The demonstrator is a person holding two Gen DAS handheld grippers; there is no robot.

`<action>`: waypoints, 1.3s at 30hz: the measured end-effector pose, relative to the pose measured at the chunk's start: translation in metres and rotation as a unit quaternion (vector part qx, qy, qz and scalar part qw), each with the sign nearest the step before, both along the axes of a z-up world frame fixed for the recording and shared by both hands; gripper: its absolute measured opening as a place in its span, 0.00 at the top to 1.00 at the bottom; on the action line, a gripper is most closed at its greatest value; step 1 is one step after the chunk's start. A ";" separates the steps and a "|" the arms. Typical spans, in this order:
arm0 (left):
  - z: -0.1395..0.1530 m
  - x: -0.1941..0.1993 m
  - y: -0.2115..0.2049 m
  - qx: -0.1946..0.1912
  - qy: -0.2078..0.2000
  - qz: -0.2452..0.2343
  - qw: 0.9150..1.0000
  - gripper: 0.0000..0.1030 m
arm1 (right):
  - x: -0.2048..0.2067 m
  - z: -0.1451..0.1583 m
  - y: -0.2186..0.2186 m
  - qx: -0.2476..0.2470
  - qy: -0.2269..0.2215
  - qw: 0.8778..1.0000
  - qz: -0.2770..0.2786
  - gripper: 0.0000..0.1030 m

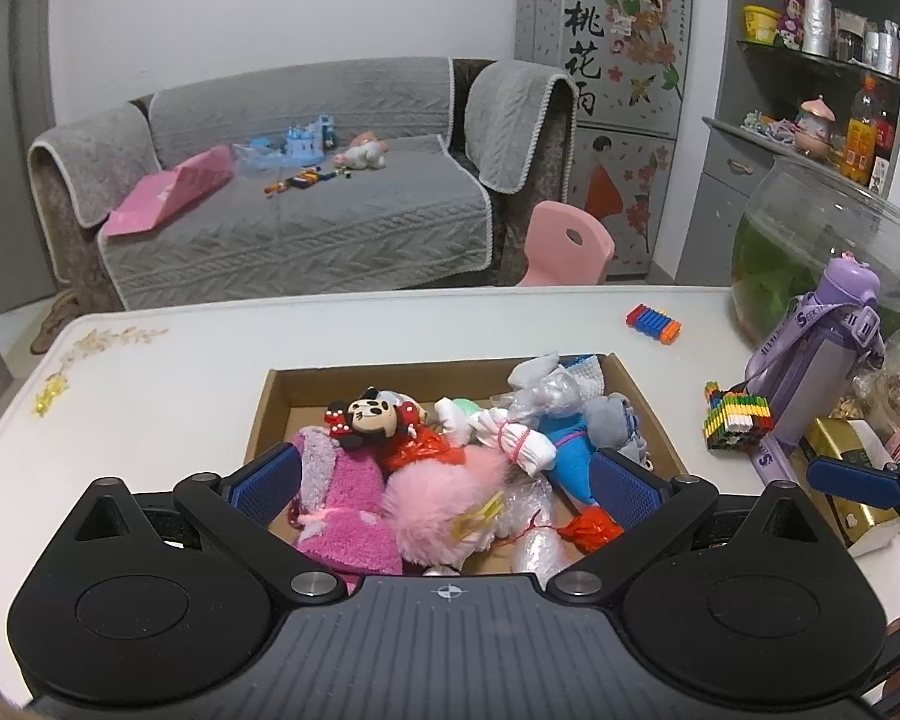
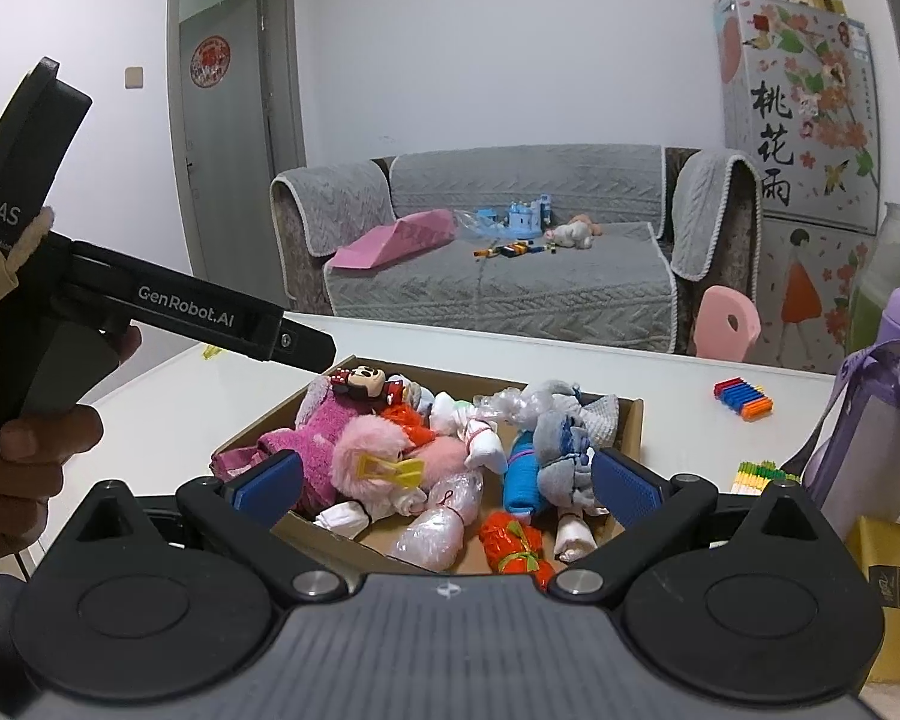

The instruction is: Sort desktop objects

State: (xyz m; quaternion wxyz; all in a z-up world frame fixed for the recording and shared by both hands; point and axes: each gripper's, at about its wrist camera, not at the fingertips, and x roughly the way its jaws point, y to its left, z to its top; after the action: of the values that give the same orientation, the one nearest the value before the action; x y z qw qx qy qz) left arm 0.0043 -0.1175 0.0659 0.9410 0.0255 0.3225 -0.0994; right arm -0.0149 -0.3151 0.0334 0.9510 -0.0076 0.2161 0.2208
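Note:
A shallow cardboard box [image 1: 642, 396] on the white table [image 1: 168, 384] holds several soft items: a Minnie Mouse toy [image 1: 369, 414], a pink fluffy pompom [image 1: 444, 504], a pink sock [image 1: 342, 516], a blue sock [image 1: 564, 450], red wraps and bubble wrap. My left gripper [image 1: 444, 480] is open and empty just above the box's near edge. My right gripper [image 2: 444, 483] is open and empty over the same box [image 2: 627, 426], from its right side. The pompom [image 2: 378, 450] with a yellow clip shows there too.
A striped block stick [image 1: 654, 322] lies on the table beyond the box. A multicoloured block bundle [image 1: 735, 420], a purple bottle [image 1: 822, 354], a fish bowl [image 1: 822, 240] and a gold box [image 1: 846, 450] crowd the right side. A sofa [image 1: 306, 192] stands behind.

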 end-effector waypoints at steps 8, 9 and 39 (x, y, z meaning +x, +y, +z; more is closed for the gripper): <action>0.002 -0.002 0.003 0.001 -0.003 0.004 1.000 0.01 | -0.003 -0.001 0.001 -0.003 -0.001 1.000 0.003 0.01; 0.002 -0.002 0.003 0.002 -0.004 0.004 1.000 0.01 | -0.003 -0.002 0.001 -0.004 -0.001 1.000 0.004 0.01; 0.003 -0.008 0.008 0.003 -0.007 0.003 1.000 0.01 | -0.008 -0.007 0.010 -0.020 0.016 1.000 0.015 0.01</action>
State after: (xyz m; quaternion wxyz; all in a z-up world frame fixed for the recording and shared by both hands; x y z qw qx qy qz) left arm -0.0033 -0.1098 0.0691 0.9436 0.0280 0.3159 -0.0953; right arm -0.0231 -0.3053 0.0264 0.9437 -0.0262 0.2352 0.2313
